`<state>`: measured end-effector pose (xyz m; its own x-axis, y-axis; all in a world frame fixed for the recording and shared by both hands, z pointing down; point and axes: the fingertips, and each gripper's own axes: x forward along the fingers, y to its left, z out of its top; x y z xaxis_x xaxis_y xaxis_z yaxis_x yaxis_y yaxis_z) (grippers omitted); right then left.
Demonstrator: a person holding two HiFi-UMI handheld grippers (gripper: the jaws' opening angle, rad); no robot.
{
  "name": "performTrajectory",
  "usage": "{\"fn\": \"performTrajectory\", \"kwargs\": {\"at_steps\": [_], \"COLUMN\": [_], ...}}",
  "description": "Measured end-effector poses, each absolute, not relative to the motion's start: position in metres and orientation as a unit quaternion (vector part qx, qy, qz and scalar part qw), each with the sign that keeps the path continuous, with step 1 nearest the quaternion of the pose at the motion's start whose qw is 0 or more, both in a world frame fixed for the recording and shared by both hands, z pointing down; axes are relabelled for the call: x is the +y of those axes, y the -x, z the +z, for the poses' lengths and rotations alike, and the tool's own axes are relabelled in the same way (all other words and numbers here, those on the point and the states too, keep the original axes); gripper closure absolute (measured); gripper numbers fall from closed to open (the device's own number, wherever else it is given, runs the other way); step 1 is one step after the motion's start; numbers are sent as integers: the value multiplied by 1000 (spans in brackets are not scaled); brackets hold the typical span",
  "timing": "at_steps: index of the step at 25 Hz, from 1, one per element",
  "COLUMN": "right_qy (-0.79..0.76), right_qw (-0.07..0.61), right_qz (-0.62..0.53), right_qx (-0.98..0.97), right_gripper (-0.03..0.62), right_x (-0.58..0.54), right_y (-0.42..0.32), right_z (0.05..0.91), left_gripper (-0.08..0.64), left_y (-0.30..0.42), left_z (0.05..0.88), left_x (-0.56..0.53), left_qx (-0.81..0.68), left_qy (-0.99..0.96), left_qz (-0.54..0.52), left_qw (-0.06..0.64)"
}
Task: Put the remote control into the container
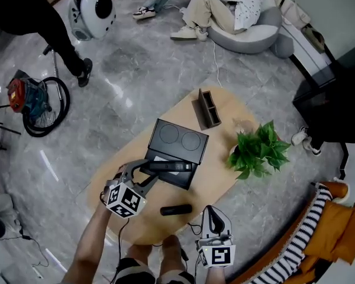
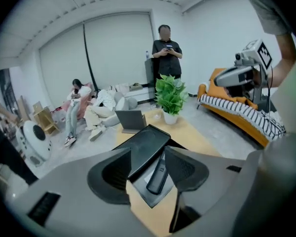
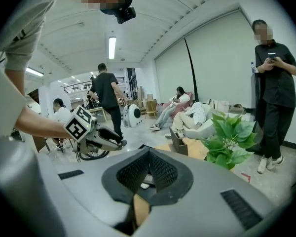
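A black container stands on the oval wooden table (image 1: 225, 176) with its lid (image 1: 178, 139) raised. A slim black remote control (image 1: 168, 166) lies across the container's tray (image 1: 180, 180). My left gripper (image 1: 146, 171) is open at the tray's left end. In the left gripper view the remote control (image 2: 158, 174) lies in the tray between the spread jaws, close to the right one, with the lid (image 2: 148, 147) behind it. A second dark remote (image 1: 176, 209) lies on the table nearer me. My right gripper (image 1: 213, 213) hovers at the table's near edge, shut and empty, also seen in its own view (image 3: 148, 155).
A dark desk organiser (image 1: 208, 108), a clear glass (image 1: 244, 125) and a potted plant (image 1: 257, 148) stand at the table's far right. A striped sofa (image 1: 299, 241) is at the lower right. People sit and stand around the room, and a bicycle (image 1: 38, 102) is on the left.
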<state>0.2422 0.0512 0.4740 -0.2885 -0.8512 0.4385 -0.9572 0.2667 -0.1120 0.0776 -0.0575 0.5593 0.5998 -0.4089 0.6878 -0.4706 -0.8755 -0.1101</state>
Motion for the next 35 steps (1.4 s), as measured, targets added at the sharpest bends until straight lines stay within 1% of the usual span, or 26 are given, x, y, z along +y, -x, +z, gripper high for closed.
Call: {"fn": "performTrajectory", "kwargs": {"at_steps": [4, 10, 12, 18, 28, 35], "right_qy": [-563, -546, -540, -523, -503, -500], "right_qw": [154, 150, 146, 130, 107, 104], "right_qz": [163, 140, 135, 116, 92, 98], "right_qx": [-795, -812, -818, -834, -852, -854], "right_gripper": [581, 581, 581, 581, 580, 580], "right_x": [46, 39, 38, 36, 51, 69], "right_y": [-223, -193, -180, -140, -93, -76], "right_z": [465, 442, 433, 408, 368, 366], "left_gripper": [339, 347, 364, 447, 549, 552], "left_y": [-53, -14, 1, 46, 92, 108], "left_z": [521, 458, 439, 401, 367, 361], "left_x": [-54, -35, -26, 5, 69, 90], "left_qx": [-305, -375, -398, -465, -498, -506], "left_qy": [-896, -891, -887, -869, -853, -850], "left_qz": [312, 238, 215, 136, 111, 100], "left_qw": [75, 91, 94, 105, 106, 107]}}
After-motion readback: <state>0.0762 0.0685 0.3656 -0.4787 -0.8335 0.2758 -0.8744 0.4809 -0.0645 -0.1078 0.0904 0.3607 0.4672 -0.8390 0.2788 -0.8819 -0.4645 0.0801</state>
